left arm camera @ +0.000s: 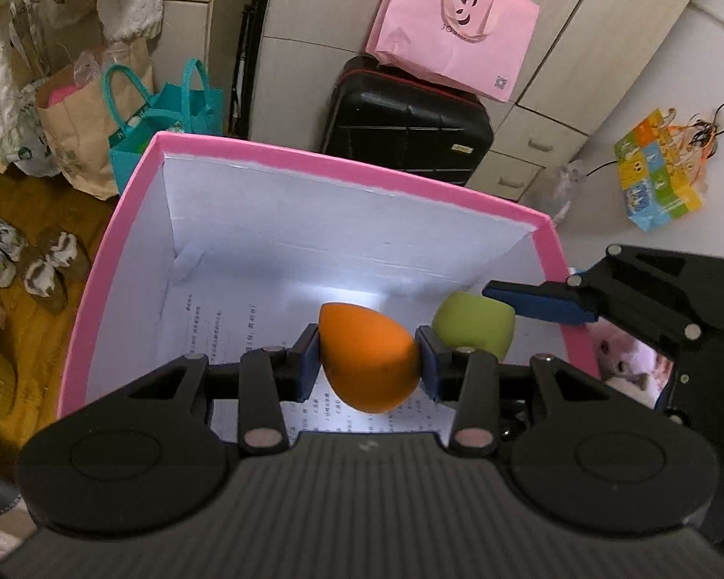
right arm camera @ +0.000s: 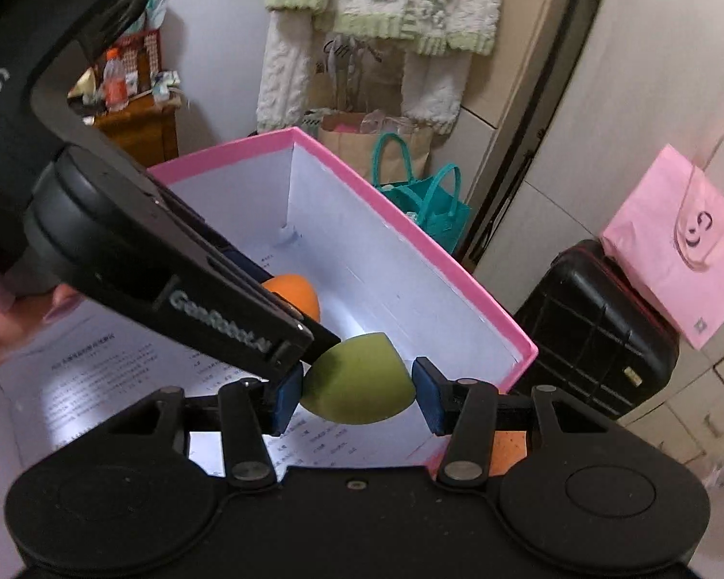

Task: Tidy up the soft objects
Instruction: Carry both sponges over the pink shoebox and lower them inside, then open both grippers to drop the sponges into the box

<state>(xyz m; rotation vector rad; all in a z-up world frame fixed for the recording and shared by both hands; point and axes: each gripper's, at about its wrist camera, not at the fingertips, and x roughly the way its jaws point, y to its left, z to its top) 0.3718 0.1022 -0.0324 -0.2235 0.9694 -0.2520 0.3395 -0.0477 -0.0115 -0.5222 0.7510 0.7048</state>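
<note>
An orange egg-shaped sponge (left arm camera: 368,358) is pinched between the blue pads of my left gripper (left arm camera: 369,362), held over the inside of a pink box (left arm camera: 342,160) with white walls. My right gripper (right arm camera: 357,388) is shut on a green sponge (right arm camera: 357,381), also above the box (right arm camera: 463,284). In the left wrist view the green sponge (left arm camera: 473,321) hangs at the right beside the orange one, with one right finger (left arm camera: 538,304) against it. The right wrist view shows the left gripper's arm crossing from the upper left, and the orange sponge (right arm camera: 297,295) peeks out behind it.
Printed paper (left arm camera: 207,323) lines the box floor. Behind the box stand a black suitcase (left arm camera: 405,120), a pink paper bag (left arm camera: 453,24), teal bags (left arm camera: 159,116) and a brown paper bag (left arm camera: 79,120). Shoes (left arm camera: 29,260) lie on the floor at the left. A hand (right arm camera: 5,318) shows at the left edge.
</note>
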